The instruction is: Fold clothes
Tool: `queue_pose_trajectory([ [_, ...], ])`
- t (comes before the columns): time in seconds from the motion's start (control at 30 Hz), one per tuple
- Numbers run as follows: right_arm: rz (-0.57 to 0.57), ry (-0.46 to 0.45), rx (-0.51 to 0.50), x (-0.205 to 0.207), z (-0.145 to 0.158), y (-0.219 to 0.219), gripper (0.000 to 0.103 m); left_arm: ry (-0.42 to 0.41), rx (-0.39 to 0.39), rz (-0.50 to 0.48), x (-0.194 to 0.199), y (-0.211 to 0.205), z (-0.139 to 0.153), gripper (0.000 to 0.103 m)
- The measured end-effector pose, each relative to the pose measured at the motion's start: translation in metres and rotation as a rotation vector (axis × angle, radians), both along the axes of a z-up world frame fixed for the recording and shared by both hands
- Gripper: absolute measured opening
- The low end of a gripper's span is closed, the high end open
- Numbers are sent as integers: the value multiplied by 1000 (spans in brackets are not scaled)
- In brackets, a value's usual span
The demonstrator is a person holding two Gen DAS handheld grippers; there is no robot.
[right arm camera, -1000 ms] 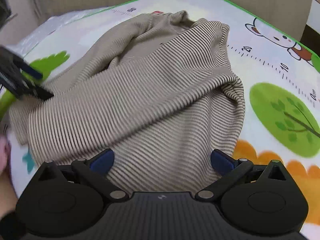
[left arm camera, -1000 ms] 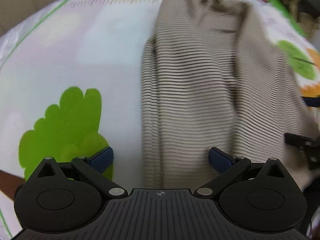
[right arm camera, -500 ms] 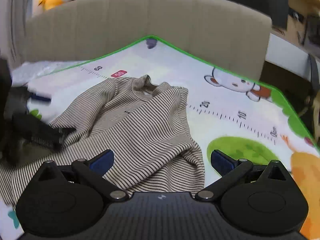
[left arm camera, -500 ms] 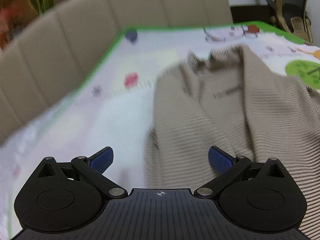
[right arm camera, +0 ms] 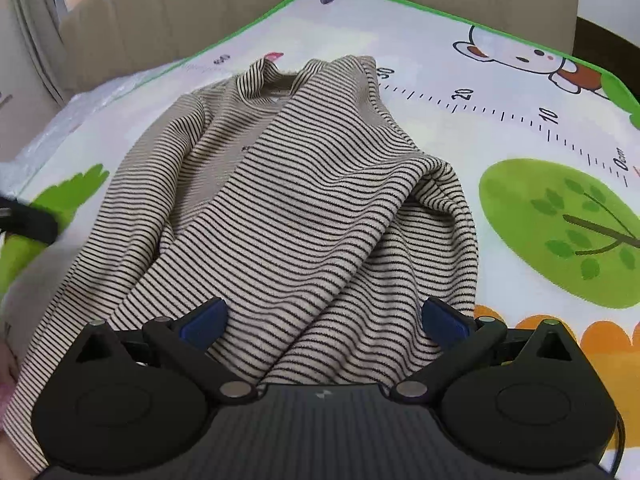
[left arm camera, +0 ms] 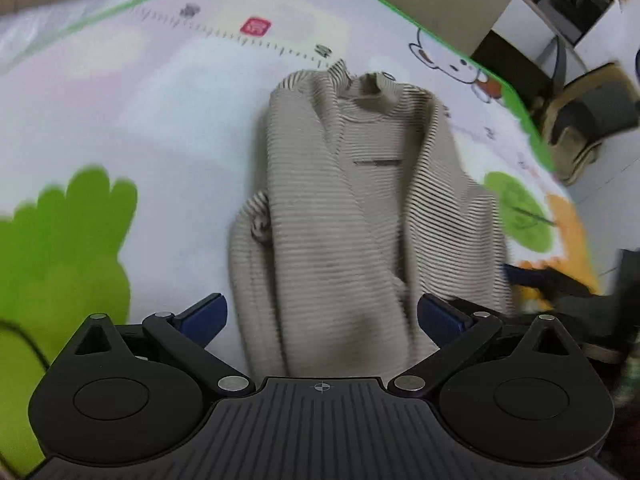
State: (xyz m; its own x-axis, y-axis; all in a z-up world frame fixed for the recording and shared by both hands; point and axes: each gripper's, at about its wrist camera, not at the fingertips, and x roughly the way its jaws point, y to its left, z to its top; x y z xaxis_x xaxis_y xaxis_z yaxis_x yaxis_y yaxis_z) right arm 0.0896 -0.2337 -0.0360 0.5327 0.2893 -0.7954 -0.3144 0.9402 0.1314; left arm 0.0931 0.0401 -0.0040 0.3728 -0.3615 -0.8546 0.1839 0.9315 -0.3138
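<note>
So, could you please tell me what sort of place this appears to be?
Probably a home living room: a children's play mat with cartoon animals and trees lies in front of a beige sofa, with a striped sweater spread on it.

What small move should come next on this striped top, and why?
Probably lower the open right gripper onto the near hem of the striped top and pinch it. Both sides already lie folded over the middle on the play mat, and the left gripper is open too, holding nothing.
</note>
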Motion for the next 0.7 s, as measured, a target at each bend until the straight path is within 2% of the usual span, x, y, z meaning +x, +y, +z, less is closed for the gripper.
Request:
queue_pose_trajectory([
  [0.03,2,3,-8,0,-1,1,103,17,0,-19,-6,-1,1,98],
  [0.1,1,0,-14,-6,-3,1,103,47,13,-54,-15,-4,1,86],
  [0.2,-1,-11,-18,-9,-5,2,103,50,138,-78,-16,-24,-20,83],
  [0.27,-5,-17,-26,-13,-4,3,103,33,184,-74,-14,-34,-29,80],
  [0.33,-4,-24,-35,-15,-4,3,103,-22,191,-83,-19,-39,-26,54],
  [0.4,-5,-29,-34,-15,-5,3,103,-61,209,-89,-18,-40,-19,20],
  [0.43,-6,-29,-32,-15,-5,3,103,-71,213,-87,-17,-38,-16,20],
  [0.57,-7,-28,-34,-16,-4,4,103,-43,143,-24,4,-10,-8,17],
  [0.63,-5,-28,-36,-15,-4,5,103,-70,141,34,19,6,-2,16],
  [0.67,-4,-29,-38,-15,-4,6,103,-109,167,66,23,14,4,12],
  [0.7,-3,-29,-42,-15,-4,6,103,-148,192,98,27,22,10,0],
])
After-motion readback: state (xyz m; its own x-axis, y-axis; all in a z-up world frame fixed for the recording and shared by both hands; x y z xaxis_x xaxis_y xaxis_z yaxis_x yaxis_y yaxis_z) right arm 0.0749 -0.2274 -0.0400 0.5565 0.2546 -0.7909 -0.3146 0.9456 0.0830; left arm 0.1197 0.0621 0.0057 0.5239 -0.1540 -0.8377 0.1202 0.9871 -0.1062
